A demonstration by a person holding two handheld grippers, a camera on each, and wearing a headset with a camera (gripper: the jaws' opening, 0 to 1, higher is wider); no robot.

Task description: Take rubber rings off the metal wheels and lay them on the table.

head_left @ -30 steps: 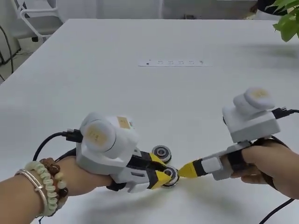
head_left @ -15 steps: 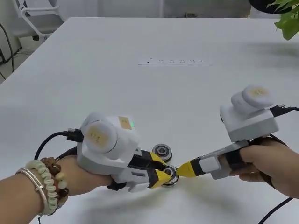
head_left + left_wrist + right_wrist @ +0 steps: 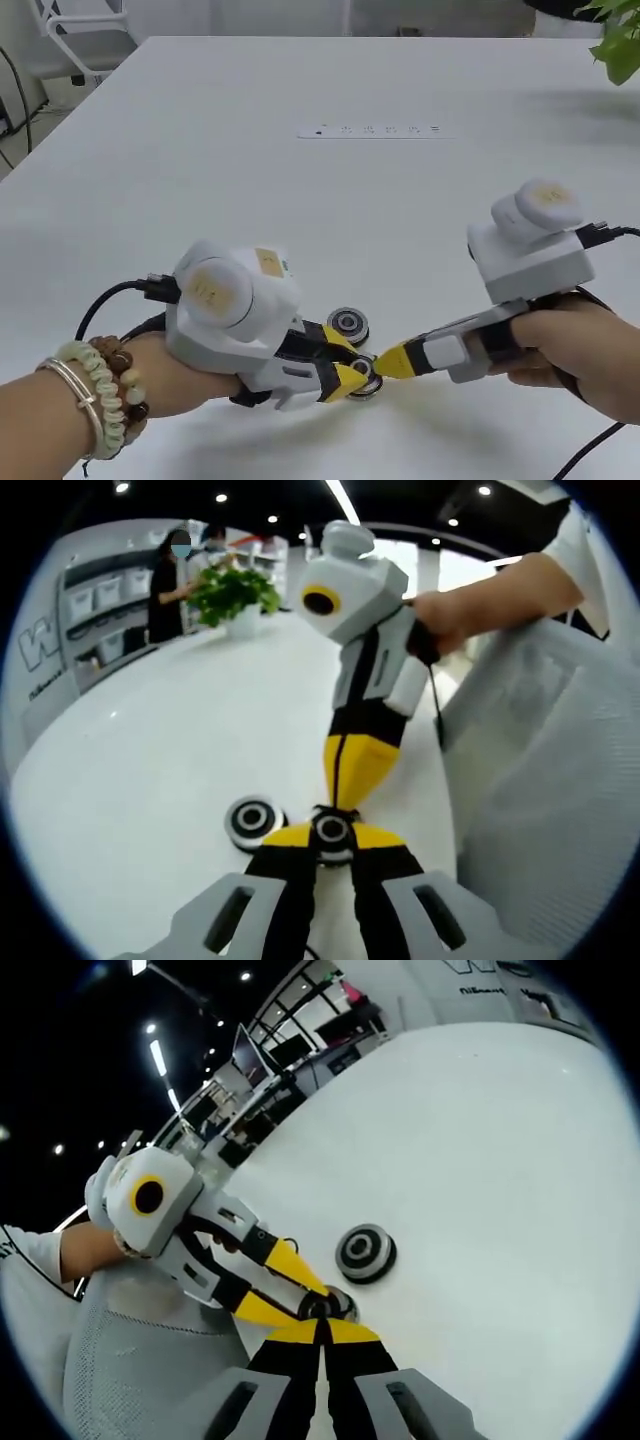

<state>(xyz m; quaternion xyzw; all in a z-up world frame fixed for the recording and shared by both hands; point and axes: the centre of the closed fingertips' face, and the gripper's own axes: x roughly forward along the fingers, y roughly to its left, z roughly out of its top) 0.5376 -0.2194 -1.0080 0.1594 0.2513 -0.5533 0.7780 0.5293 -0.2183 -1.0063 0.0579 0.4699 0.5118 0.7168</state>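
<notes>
A small metal wheel (image 3: 363, 372) with a black rubber ring sits just above the table, with my left gripper (image 3: 352, 372) shut on it. In the left gripper view the wheel (image 3: 331, 832) is pinched between the yellow tips. My right gripper (image 3: 386, 366) comes in from the right, its jaws shut to a point on the wheel's rim (image 3: 330, 1305), pinching the rubber ring there. A second wheel (image 3: 347, 322) with its ring on lies flat on the table just behind, also seen as a ringed disc (image 3: 254, 818) (image 3: 365, 1252).
The white table (image 3: 300, 200) stretches far ahead, with a flat strip of sockets (image 3: 372, 130) set into it. A plant (image 3: 620, 40) stands at the far right corner and a chair (image 3: 70, 40) at the far left. Cables trail from both grippers.
The right gripper has crept slightly left toward the held wheel. The left gripper and the second wheel stay put.
</notes>
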